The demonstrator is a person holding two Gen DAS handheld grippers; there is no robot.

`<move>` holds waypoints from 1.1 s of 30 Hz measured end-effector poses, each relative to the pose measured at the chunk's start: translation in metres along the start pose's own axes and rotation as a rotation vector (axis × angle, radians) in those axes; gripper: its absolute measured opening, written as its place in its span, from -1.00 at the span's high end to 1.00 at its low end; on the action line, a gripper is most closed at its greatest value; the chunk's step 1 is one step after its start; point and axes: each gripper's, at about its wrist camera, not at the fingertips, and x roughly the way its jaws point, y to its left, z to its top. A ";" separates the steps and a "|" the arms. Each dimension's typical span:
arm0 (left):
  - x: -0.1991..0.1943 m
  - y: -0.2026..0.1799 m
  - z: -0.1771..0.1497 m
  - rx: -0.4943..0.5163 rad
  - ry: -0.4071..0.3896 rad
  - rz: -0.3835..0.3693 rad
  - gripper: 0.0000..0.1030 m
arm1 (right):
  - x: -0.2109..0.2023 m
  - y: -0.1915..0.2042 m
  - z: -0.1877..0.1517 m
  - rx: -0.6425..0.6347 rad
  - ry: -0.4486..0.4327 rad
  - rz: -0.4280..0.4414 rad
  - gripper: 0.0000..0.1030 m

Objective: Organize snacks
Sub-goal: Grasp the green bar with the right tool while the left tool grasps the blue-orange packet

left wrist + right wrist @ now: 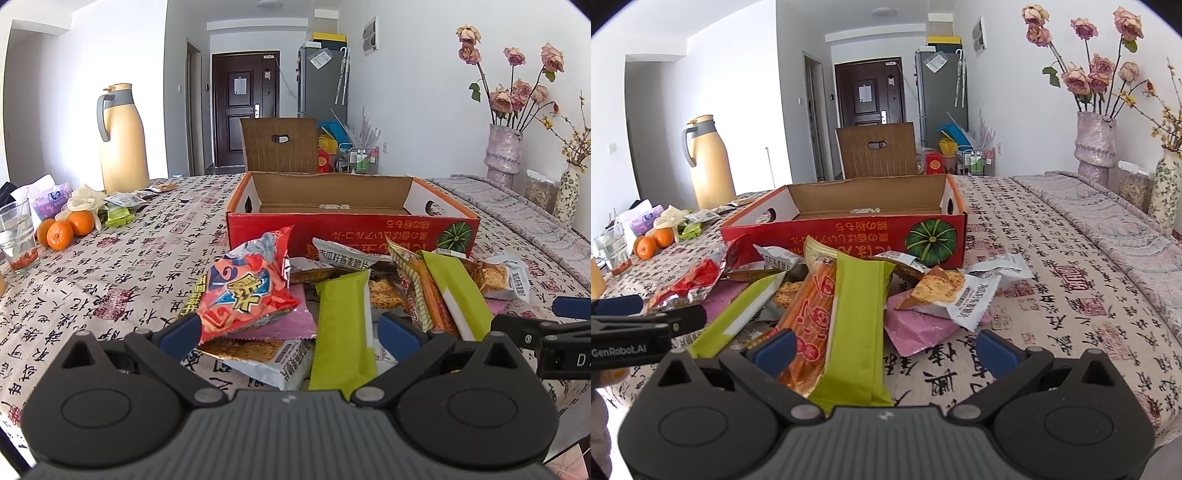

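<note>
Both the left tongs [290, 334] and the right tongs [884, 349] gape wide, holding nothing. The snack packets [347, 295] lie heaped on the table [122, 280] just before the red box [351, 230], which bears a green pumpkin picture and upside-down yellow writing. The neighbouring tool reads "GenRobot.AI".

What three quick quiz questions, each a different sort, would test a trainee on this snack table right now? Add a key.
1. True or false: the red cardboard box with the pumpkin picture already holds snack packets.
2. Multiple choice: what lies between the open fingers of the right gripper? A) a mandarin orange B) the long lime-green snack wrapper beside the orange-striped stick packet C) a drinking glass
3. Fill in: the left gripper is ____, and nearest its left finger lies the puffy red and blue snack bag.

Key: 1 false, its visible interior looks empty; 2 B; 3 open.
</note>
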 end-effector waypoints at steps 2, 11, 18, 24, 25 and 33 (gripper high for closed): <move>0.003 0.002 0.001 -0.003 0.002 0.002 -1.00 | 0.004 0.001 0.002 -0.002 0.003 0.014 -0.88; 0.009 0.008 0.002 -0.009 0.008 0.010 -1.00 | 0.039 0.001 0.008 0.028 0.055 0.077 -0.21; 0.010 0.012 0.001 -0.014 0.016 0.005 -1.00 | 0.053 0.002 0.007 0.051 0.087 0.104 0.25; 0.009 0.014 0.000 -0.023 0.022 0.004 -1.00 | 0.050 0.001 0.007 0.060 0.073 0.113 0.32; 0.008 0.014 0.000 -0.023 0.020 0.004 -1.00 | 0.048 0.000 0.007 0.062 0.067 0.111 0.33; 0.001 0.011 0.001 -0.014 0.011 -0.004 -1.00 | 0.031 -0.001 0.009 0.057 0.007 0.109 0.34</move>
